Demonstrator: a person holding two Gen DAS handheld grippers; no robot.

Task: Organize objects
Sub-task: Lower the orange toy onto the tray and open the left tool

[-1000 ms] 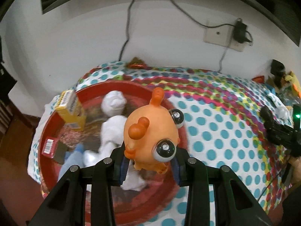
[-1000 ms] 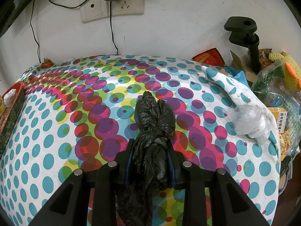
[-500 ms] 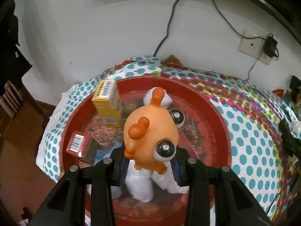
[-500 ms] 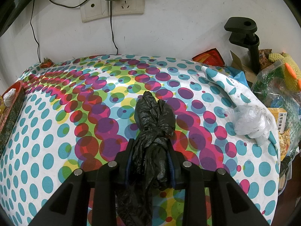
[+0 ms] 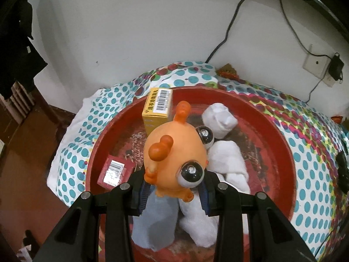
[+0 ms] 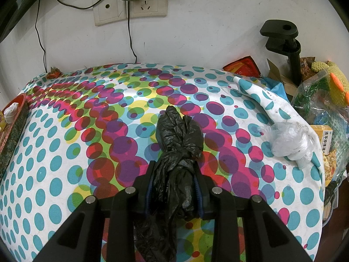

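Your left gripper [image 5: 173,193] is clenched on the orange toy [image 5: 174,159], its blue pads pressing the lower body on both sides, and the big eyes look back toward the camera. Your right gripper [image 6: 174,187] is clenched on a knotted black plastic bag [image 6: 176,152] above the dotted tablecloth [image 6: 65,152], and nothing has changed on that side in the last second. The left side did change: a second ago the red tray [image 5: 281,152] was off to the left of the toy, and now the toy hangs over its middle. Below the toy lie white rolled socks [image 5: 226,159], a pale blue one [image 5: 157,222], a yellow box [image 5: 158,107] standing at the far rim and a small red packet [image 5: 113,171]. I judge that the toy is ready to go down; the free space looks small, so choose a gap between the socks and the box.
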